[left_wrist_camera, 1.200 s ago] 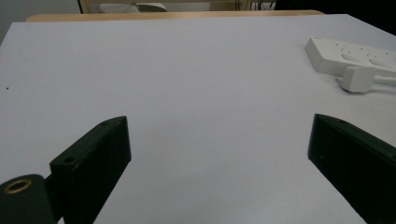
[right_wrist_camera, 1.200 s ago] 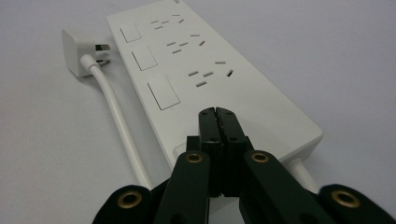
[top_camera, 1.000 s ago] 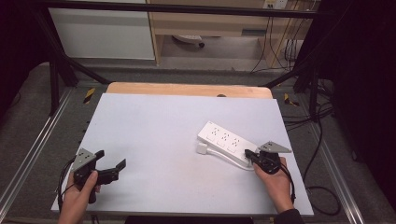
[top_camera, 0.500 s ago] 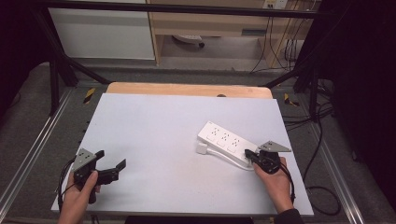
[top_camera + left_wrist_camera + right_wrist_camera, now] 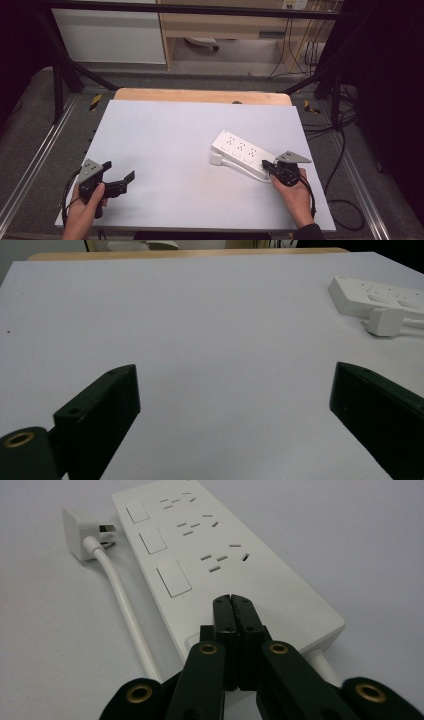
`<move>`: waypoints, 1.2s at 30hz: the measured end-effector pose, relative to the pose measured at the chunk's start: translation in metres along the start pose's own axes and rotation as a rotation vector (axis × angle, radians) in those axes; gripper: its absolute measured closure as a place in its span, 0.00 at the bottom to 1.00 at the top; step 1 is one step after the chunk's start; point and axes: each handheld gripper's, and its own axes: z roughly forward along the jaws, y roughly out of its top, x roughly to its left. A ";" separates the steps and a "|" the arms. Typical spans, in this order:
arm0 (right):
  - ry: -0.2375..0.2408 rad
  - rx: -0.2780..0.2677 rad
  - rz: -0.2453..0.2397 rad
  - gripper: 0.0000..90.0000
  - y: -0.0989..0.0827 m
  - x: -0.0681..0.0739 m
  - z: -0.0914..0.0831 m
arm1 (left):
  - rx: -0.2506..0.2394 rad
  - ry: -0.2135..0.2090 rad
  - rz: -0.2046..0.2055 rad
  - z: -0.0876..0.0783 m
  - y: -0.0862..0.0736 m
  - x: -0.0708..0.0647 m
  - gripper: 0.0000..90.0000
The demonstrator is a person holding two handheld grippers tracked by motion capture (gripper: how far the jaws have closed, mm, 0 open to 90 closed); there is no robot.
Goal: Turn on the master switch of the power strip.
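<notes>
**Closed tongs poised over the power strip's near end**

The white power strip [image 5: 243, 154] lay on the grey desk [image 5: 170, 135], on its right half, with its plug [image 5: 216, 159] lying just beside the strip's left edge and the cord [image 5: 125, 610] running along that same side. The right tongs [image 5: 233, 602] were fully closed with nothing between them, their tips over the strip's near end, just short of the nearest rocker switch [image 5: 173, 581]; contact could not be told. The step in hand looked like pressing on the strip, perhaps a switch. A short push forward and down would be needed next. The left tongs [image 5: 117, 176] stood wide open and empty, well apart from the strip, to its left.
</notes>
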 end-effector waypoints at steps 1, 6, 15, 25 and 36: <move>0.000 0.000 0.000 1.00 0.000 0.000 0.000 | 0.002 0.000 -0.001 0.000 0.000 0.000 0.07; 0.000 0.000 -0.005 1.00 0.000 0.000 0.000 | 0.001 0.002 0.001 0.000 0.000 0.000 0.07; -0.004 0.006 -0.004 1.00 0.000 0.001 0.001 | 0.003 0.002 -0.002 0.000 0.000 0.000 0.07; -0.006 0.007 -0.011 1.00 0.000 0.001 0.001 | 0.003 0.003 -0.002 0.000 0.000 0.000 0.07; -0.004 0.005 -0.006 1.00 0.000 0.001 0.001 | 0.008 0.000 -0.001 0.000 -0.001 0.000 0.07</move>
